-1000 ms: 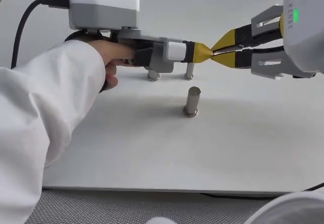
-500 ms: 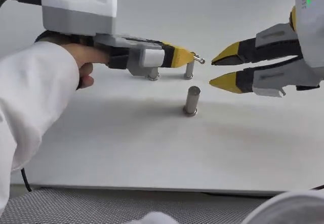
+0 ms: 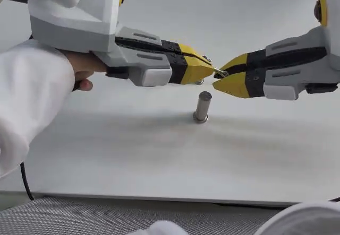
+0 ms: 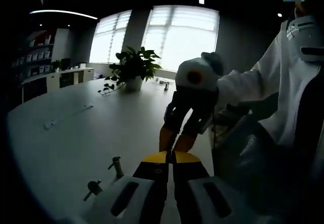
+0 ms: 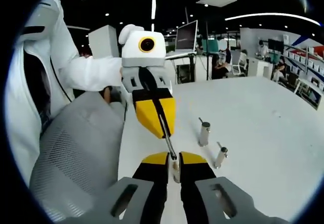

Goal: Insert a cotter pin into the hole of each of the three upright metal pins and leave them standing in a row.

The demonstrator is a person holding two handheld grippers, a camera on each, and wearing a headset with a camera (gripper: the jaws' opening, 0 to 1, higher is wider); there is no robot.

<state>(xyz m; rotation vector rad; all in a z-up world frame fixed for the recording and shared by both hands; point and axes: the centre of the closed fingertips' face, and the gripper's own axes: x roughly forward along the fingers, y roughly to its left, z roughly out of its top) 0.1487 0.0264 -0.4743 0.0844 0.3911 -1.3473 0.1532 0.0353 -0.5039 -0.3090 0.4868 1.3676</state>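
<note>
Just above the bare upright metal pin (image 3: 202, 105) at the centre of the head view, the left tool (image 3: 208, 70) and right tool (image 3: 221, 76) meet tip to tip, each pinched closed on one end of the cotter pin (image 5: 168, 140). Its long axis lies roughly level, running left to right across the frame; I cannot tell which end carries the eye. An uneven pull between the two grips could bend or swivel it, and a weak pinch could drop it onto the tabletop (image 3: 133, 155).

White table (image 3: 159, 155), bare upright pin (image 3: 201, 105), cottered pin (image 5: 204, 133), second cottered pin (image 5: 220, 157) beside it
</note>
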